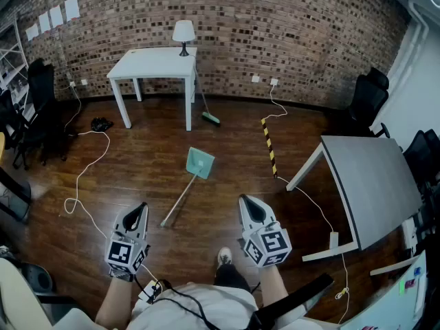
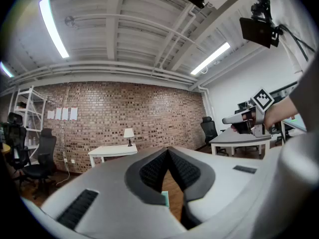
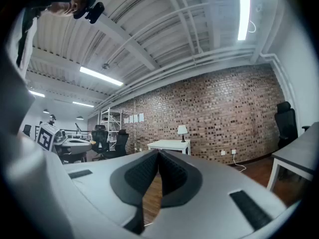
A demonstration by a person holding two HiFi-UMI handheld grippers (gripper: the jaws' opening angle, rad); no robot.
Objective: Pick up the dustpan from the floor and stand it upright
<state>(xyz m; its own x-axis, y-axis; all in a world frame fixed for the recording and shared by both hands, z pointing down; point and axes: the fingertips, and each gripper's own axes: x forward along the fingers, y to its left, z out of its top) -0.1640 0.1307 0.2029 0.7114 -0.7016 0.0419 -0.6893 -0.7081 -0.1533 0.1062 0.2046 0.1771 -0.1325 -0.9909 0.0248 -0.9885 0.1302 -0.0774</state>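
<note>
A mint-green dustpan (image 1: 200, 162) lies flat on the wooden floor in the head view, its long pale handle (image 1: 180, 201) running toward me. A sliver of the pan (image 2: 164, 198) shows through the left gripper's jaws. My left gripper (image 1: 140, 206) is held level at the lower left, shut and empty, short of the handle's end. My right gripper (image 1: 247, 200) is held level at the lower right, also shut with nothing in it. Both stand well above the floor and touch nothing. In each gripper view the black pads (image 2: 169, 153) (image 3: 158, 154) meet at their tips.
A white table (image 1: 155, 64) with a lamp (image 1: 183, 34) stands at the brick wall, a broom (image 1: 206, 108) leaning beside it. A grey table (image 1: 375, 184) is at the right. Cables (image 1: 86, 170) trail on the floor at the left. Black office chairs (image 1: 38, 108) flank the room.
</note>
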